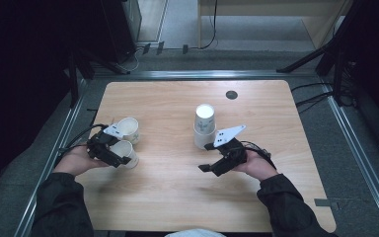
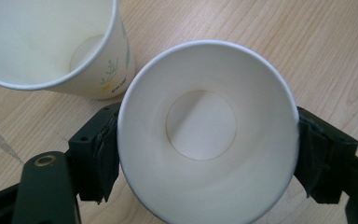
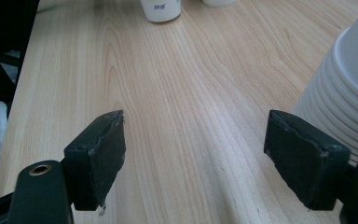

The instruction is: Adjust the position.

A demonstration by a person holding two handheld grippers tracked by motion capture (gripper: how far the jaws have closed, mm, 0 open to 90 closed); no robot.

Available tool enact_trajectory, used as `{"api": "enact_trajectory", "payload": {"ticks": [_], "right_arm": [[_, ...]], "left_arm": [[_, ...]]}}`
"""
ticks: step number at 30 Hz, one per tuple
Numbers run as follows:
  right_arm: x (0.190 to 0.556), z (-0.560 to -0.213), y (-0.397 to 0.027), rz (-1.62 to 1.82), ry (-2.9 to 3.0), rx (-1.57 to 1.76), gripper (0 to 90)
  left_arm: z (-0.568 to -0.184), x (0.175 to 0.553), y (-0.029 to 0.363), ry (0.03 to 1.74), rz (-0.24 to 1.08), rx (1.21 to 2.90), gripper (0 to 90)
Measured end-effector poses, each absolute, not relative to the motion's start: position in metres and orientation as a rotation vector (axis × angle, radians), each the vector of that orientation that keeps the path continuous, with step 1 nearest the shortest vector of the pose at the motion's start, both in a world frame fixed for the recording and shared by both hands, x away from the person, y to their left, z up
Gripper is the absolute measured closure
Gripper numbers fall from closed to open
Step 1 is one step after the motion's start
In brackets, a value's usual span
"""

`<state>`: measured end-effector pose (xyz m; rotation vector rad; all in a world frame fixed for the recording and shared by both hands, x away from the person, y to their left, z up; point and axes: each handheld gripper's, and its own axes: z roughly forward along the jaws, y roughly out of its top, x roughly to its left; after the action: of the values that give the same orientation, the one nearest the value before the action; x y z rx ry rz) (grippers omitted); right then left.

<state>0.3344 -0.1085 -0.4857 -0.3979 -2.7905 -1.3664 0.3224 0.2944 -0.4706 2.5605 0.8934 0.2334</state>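
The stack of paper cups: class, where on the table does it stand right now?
In the high view the stack of paper cups stands upside down near the table's middle, just beyond the right claw, well right of the two loose paper cups.

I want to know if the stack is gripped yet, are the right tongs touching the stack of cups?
Apart. The right gripper view shows the right tongs open over bare table, the stack of cups beside them.

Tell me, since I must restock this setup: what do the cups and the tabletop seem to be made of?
The cup between the left gripper's jaws looks like thin white paper, matte, with a rolled rim and a seamed base disc. The second cup beside it looks the same, with a printed leaf motif. The tabletop shows pale wood grain, smooth; probably laminate or veneer.
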Motion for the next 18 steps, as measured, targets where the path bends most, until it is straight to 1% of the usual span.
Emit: {"api": "enact_trajectory", "payload": {"ticks": [11, 13, 18], "right_arm": [[0.3344, -0.4862, -0.1089, -1.356, -2.798, -0.401, 21.0], [0.3341, -0.4861, -0.1088, -1.354, -2.800, -0.398, 21.0], [0.3342, -0.4859, -0.1091, -1.359, -2.801, -0.392, 21.0]], "left_arm": [[-0.4742, 0.3245, 0.2938, 0.923, 0.145, 2.526, 15.1], [-0.4740, 0.3246, 0.2938, 0.927, 0.144, 2.521, 13.6], [-0.4714, 0.3228, 0.2956, 0.925, 0.132, 2.495, 13.3]]}}
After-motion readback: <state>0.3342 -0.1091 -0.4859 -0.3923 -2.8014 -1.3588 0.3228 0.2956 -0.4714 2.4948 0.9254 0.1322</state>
